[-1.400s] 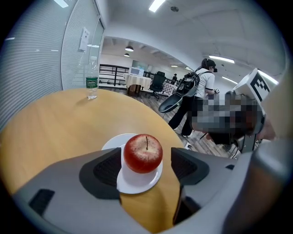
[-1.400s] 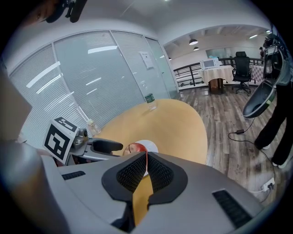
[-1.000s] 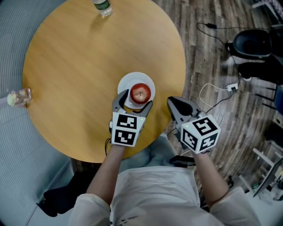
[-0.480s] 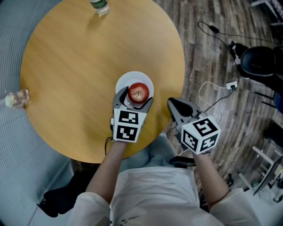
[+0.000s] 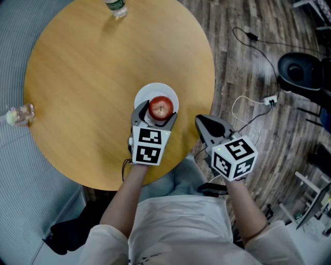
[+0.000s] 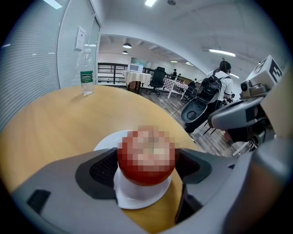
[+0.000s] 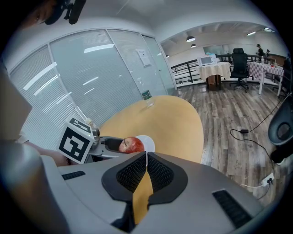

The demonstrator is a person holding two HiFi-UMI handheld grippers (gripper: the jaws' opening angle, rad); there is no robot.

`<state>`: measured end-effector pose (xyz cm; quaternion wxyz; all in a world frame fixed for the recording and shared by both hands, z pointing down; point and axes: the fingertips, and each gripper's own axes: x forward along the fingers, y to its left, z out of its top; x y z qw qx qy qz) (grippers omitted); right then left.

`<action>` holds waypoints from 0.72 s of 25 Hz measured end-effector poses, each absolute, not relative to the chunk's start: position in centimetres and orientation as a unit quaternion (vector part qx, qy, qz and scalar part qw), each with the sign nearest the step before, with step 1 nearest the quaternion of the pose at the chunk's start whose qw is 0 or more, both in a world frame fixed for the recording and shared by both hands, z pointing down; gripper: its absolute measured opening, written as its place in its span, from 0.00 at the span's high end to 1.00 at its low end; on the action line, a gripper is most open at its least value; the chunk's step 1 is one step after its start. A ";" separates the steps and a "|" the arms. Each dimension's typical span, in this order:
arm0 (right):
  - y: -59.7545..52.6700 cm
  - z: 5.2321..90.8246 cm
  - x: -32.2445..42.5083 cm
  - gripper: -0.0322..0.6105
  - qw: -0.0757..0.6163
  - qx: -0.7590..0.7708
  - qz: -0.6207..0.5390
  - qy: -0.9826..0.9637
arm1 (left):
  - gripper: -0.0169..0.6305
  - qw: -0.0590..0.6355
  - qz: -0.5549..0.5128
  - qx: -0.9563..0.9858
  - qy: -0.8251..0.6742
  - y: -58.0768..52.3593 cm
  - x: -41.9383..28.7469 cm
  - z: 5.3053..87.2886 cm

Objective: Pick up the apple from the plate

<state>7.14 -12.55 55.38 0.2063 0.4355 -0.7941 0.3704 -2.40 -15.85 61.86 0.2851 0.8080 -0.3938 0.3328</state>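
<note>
A red apple (image 5: 161, 107) sits between the jaws of my left gripper (image 5: 157, 115), which is shut on it. The apple is over the small white plate (image 5: 152, 90) near the front edge of the round wooden table (image 5: 93, 77). In the left gripper view the apple (image 6: 146, 157) is pressed by both pads and appears slightly above the plate (image 6: 137, 197). My right gripper (image 5: 205, 122) hangs off the table's front right edge, shut and holding nothing. The right gripper view shows its jaws (image 7: 146, 167) together, with the apple (image 7: 132, 144) beyond them.
A water bottle (image 5: 118, 8) stands at the table's far edge and a small clear jar (image 5: 20, 114) at its left edge. Right of the table there is wooden floor with cables (image 5: 248, 111) and a black chair (image 5: 302, 70). A ribbed glass wall runs along the left.
The left gripper's jaws have come in against the apple, and gripper and apple have shifted slightly left and away from me. The right gripper has stayed put.
</note>
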 end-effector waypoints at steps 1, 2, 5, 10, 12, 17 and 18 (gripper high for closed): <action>-12.5 55.3 7.2 0.90 0.206 0.436 0.369 -0.795 | 0.37 0.284 0.332 0.808 -0.395 -15.8 -2.5 61.7; -12.5 55.2 7.2 0.90 0.206 0.435 0.368 -0.795 | 0.37 0.283 0.331 0.808 -0.396 -15.8 -2.6 61.6; -12.3 54.6 7.1 0.90 0.203 0.435 0.364 -0.798 | 0.37 0.278 0.330 0.809 -0.400 -15.7 -2.9 60.9; -11.9 53.6 7.0 0.90 0.198 0.435 0.354 -0.804 | 0.37 0.271 0.328 0.809 -0.405 -15.1 -3.4 59.8; -11.6 53.3 7.0 0.90 0.195 0.436 0.351 -0.806 | 0.37 0.269 0.327 0.809 -0.408 -14.8 -3.6 59.4; -10.5 52.2 6.9 0.90 0.192 0.438 0.341 -0.809 | 0.37 0.263 0.322 0.811 -0.412 -13.7 -4.1 58.2; -10.3 51.9 6.9 0.90 0.191 0.437 0.339 -0.811 | 0.37 0.263 0.320 0.812 -0.412 -13.5 -4.2 57.9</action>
